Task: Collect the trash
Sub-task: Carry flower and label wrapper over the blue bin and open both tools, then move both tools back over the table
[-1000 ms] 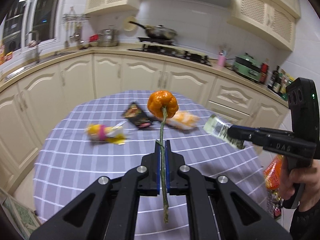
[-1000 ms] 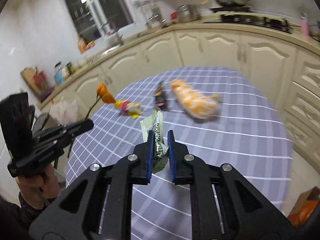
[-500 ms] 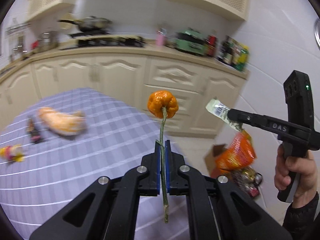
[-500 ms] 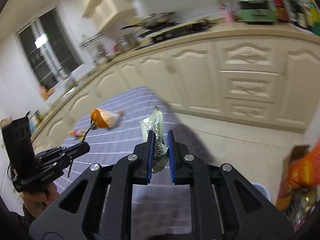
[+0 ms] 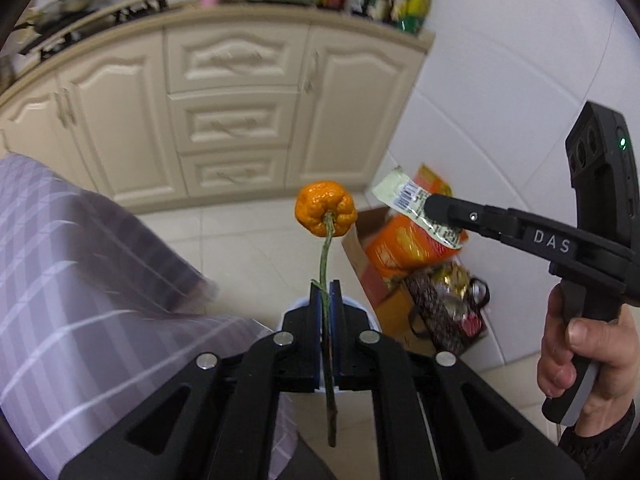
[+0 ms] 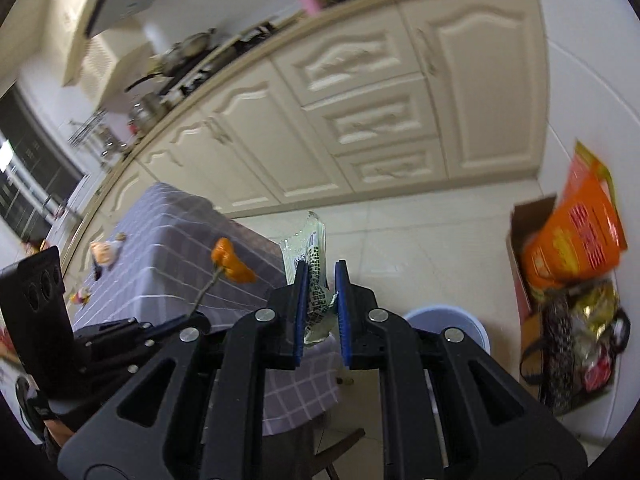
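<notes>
Left wrist view. One left gripper (image 5: 327,300), jaws clamped on one green stem (image 5: 325,264) that stands upright and carries one wrinkled orange fruit (image 5: 325,208) at its top, above the floor. One right gripper (image 5: 434,210), held by one hand (image 5: 584,364), clamped on one pale wrapper (image 5: 416,202) with a barcode. One bin (image 5: 360,306), only its pale blue rim showing behind the left jaws. One cardboard box (image 5: 362,248) by the wall, with one orange bag (image 5: 404,244) in it. One dark bag (image 5: 448,304) beside the box. One checked table (image 5: 80,280) at left.

Right wrist view. One right gripper (image 6: 322,280), jaws set apart, the wrapper (image 6: 310,256) between them, crumpled, clear at its top with black-and-white print below; whether both pads touch it I cannot tell. One bin (image 6: 476,326) under the right finger. One fruit (image 6: 230,262) on its stem in the left gripper (image 6: 182,318). About four blurred items (image 6: 102,252) on the table's far edge.
</notes>
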